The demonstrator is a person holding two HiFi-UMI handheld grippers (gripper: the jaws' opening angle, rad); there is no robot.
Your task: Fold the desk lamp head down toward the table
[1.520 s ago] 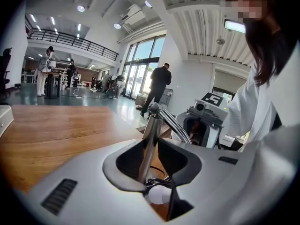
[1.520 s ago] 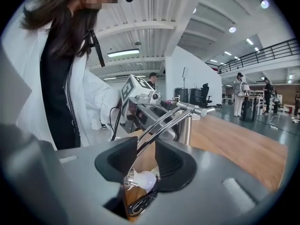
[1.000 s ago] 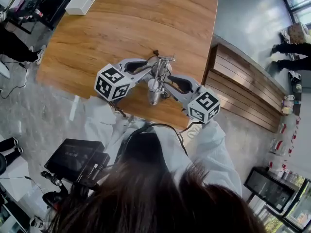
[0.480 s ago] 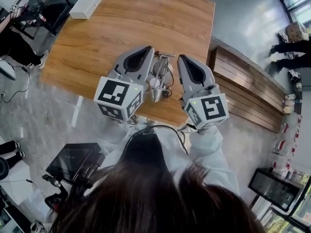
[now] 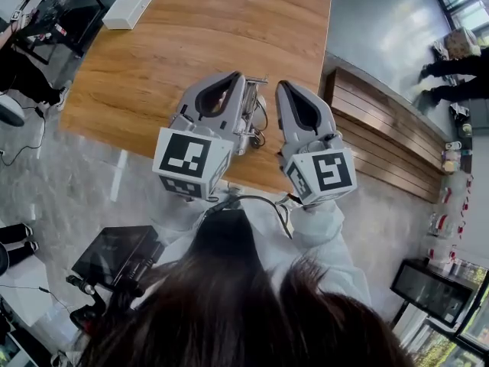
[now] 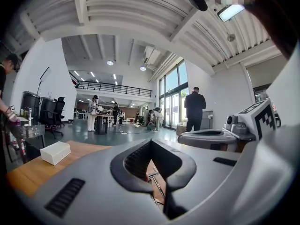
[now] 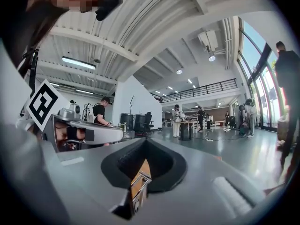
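The desk lamp (image 5: pixel 256 117) sits on the wooden table (image 5: pixel 191 37), close to the edge nearest you, and shows only as a strip of bare metal in the gap between your two tools. What you can see of it, a thin crossbar at the far end and rods and a ring nearer you, lines up along a run from the far side of the table toward you. Your left tool covers the rest, so you cannot tell from here which way the head points.

Your left tongs (image 5: pixel 231 79) are raised above the lamp, just to its left, aimed away from you. The jaws are together with nothing between them (image 6: pixel 151 144); through the slit below the tips you see only table wood and thin metal rods.

Your right tongs (image 5: pixel 286 88) are raised just to the lamp's right, also closed on nothing (image 7: pixel 146 142).

A white box (image 5: pixel 130 4) lies at the table's far left corner, well apart from the lamp.
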